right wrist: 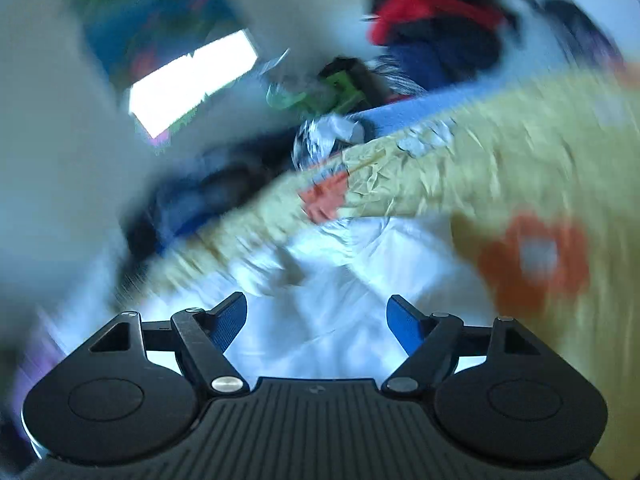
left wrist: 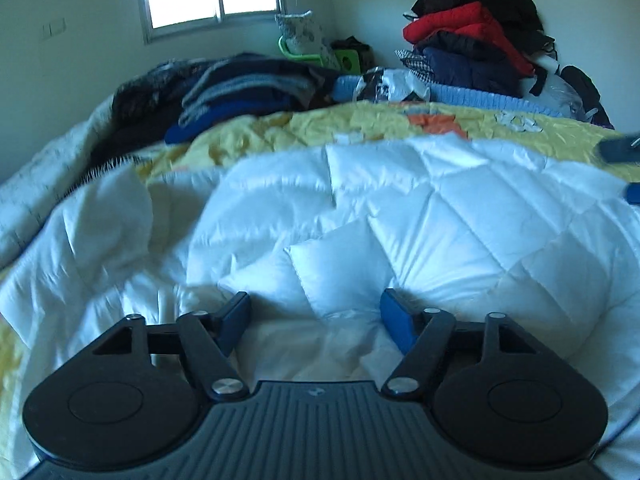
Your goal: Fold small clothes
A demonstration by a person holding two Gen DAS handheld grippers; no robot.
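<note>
My left gripper (left wrist: 316, 316) is open and empty, low over a white quilted duvet (left wrist: 400, 216) on the bed. A pile of dark blue and grey clothes (left wrist: 240, 96) lies at the bed's far left. My right gripper (right wrist: 316, 320) is open and empty above the same white duvet (right wrist: 340, 320); its view is blurred and tilted. The right gripper's blue-padded tips show at the right edge of the left wrist view (left wrist: 624, 160). The dark clothes pile shows blurred in the right wrist view (right wrist: 192, 200).
A yellow quilt with orange patches (left wrist: 360, 124) lies beyond the white duvet, also in the right wrist view (right wrist: 520, 184). A stack of red, black and navy garments (left wrist: 472, 40) stands at the back right. A light blue knit (left wrist: 480, 98) and a window (left wrist: 212, 0) are behind.
</note>
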